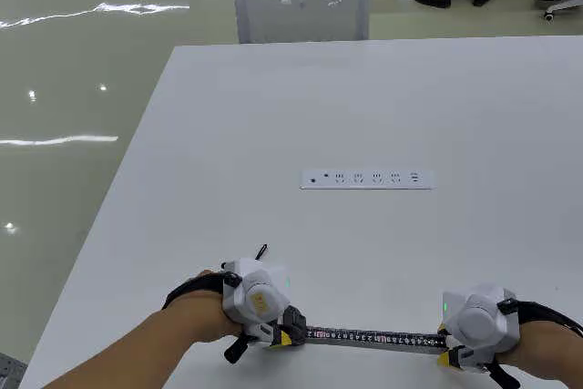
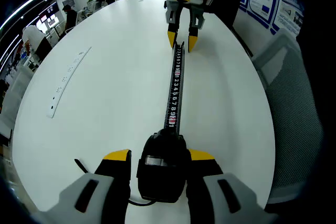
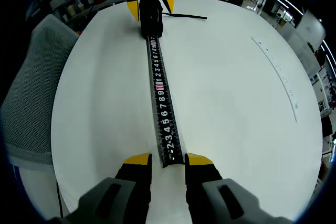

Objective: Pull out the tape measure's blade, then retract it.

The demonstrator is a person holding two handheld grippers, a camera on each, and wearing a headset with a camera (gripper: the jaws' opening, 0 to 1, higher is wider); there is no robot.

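The black tape measure case (image 2: 160, 169) sits between the yellow-tipped jaws of my left gripper (image 2: 160, 156), which is shut on it. Its blade (image 2: 175, 90) lies drawn out flat along the white table (image 1: 364, 107). My right gripper (image 3: 169, 159) is shut on the blade's tip (image 3: 170, 153). In the head view the left gripper (image 1: 290, 334) is near the table's front edge at lower left and the right gripper (image 1: 448, 353) at lower right, with the blade (image 1: 378, 338) stretched between them. The right gripper view looks back along the blade (image 3: 160, 93) at the case (image 3: 151, 17).
A white power strip (image 1: 367, 178) is set into the middle of the table. A grey mesh chair (image 1: 302, 8) stands at the far end, and another mesh chair (image 2: 294, 108) beside the near edge. A thin black strap (image 1: 260, 250) lies by the left gripper.
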